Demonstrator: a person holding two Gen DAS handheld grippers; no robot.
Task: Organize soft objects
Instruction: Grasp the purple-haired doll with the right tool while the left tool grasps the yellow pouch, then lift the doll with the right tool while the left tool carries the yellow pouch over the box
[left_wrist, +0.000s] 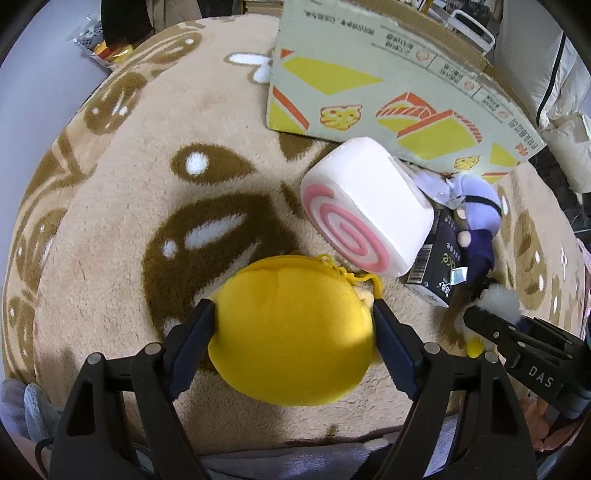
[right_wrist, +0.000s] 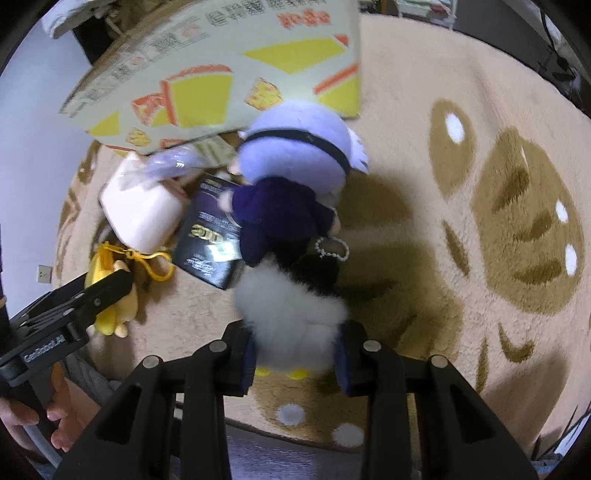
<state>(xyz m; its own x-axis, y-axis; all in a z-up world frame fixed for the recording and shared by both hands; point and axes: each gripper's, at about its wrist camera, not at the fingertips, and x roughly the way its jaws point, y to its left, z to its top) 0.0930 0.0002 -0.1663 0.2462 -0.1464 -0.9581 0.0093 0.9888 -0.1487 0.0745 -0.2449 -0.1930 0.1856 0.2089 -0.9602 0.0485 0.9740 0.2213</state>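
Observation:
My left gripper (left_wrist: 295, 314) is shut on a yellow plush pouch (left_wrist: 291, 332) with a yellow clip chain; it also shows in the right wrist view (right_wrist: 110, 291). My right gripper (right_wrist: 295, 332) is shut on a fluffy white plush with yellow feet (right_wrist: 291, 314), seen in the left wrist view (left_wrist: 498, 301). A white cushion with a pink spiral (left_wrist: 365, 206) lies ahead, also in the right wrist view (right_wrist: 142, 210). A purple-haired doll in dark clothes (right_wrist: 291, 173) lies beside it, also in the left wrist view (left_wrist: 476, 218). All rest on a beige patterned rug (left_wrist: 129, 221).
A cardboard box with yellow and orange print (left_wrist: 388, 85) stands behind the toys, also in the right wrist view (right_wrist: 221, 74). A small black carton (right_wrist: 212, 236) lies between cushion and doll. A snack packet (left_wrist: 99, 44) sits at the far left rug edge.

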